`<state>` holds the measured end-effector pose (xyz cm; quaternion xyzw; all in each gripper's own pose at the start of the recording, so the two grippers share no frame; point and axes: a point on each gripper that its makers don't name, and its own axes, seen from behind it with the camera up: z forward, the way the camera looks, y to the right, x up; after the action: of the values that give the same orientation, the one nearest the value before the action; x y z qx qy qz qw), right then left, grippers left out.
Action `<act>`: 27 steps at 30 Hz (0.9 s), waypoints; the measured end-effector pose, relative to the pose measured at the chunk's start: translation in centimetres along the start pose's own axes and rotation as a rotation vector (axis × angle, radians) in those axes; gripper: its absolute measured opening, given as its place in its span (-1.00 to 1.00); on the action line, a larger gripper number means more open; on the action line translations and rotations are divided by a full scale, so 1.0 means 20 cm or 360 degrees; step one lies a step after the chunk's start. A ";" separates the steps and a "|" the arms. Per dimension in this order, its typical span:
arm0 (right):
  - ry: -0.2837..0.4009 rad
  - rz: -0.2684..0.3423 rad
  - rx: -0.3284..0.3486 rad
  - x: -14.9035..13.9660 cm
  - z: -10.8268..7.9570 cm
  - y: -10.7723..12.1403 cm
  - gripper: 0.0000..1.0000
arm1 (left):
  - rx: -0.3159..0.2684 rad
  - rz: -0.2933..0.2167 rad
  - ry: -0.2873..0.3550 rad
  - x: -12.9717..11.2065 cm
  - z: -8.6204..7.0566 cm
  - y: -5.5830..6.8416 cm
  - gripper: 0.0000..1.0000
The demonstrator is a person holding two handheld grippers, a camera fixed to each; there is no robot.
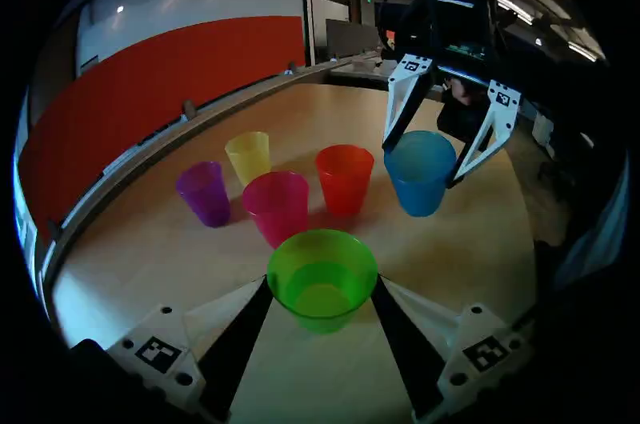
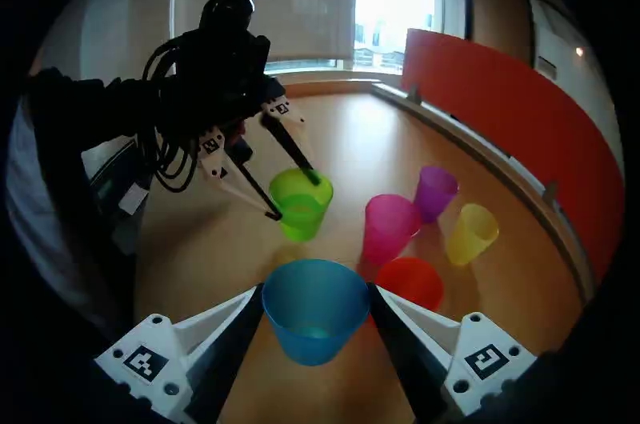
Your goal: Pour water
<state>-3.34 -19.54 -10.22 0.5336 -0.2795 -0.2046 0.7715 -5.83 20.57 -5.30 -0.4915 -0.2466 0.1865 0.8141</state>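
Observation:
My left gripper (image 1: 322, 284) is shut on an upright green cup (image 1: 322, 280), one finger on each side of it. Across the table, my right gripper (image 1: 420, 164) is shut on an upright blue cup (image 1: 419, 172). In the right gripper view the blue cup (image 2: 315, 320) sits between my right gripper's (image 2: 315, 292) fingers. Farther off, the left gripper (image 2: 295, 198) holds the green cup (image 2: 301, 203). Both cups are translucent, and I cannot tell how much water is in either.
Purple (image 1: 204, 193), yellow (image 1: 249, 157), pink (image 1: 277, 206) and orange (image 1: 345, 178) cups stand together on the wooden table (image 1: 160, 256) between the grippers. An orange partition (image 1: 160, 80) runs along one table edge. A person's dark sleeve (image 2: 88, 116) is behind the left gripper.

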 end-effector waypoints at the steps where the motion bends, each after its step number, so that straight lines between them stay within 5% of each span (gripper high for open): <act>1: -0.0002 -0.0005 0.0002 0.00 0.01 0.00 0.89 | -0.0002 0.0000 -0.0002 0.00 0.00 0.00 0.73; 27: -0.0038 -0.0028 0.0041 -0.06 0.14 -0.04 0.89 | -0.0033 -0.0006 -0.0044 -0.08 0.04 0.02 0.73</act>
<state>-6.10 -21.07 -10.43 0.5435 -0.2868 -0.2141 0.7593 -7.53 20.47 -5.64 -0.4968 -0.2606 0.1893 0.8058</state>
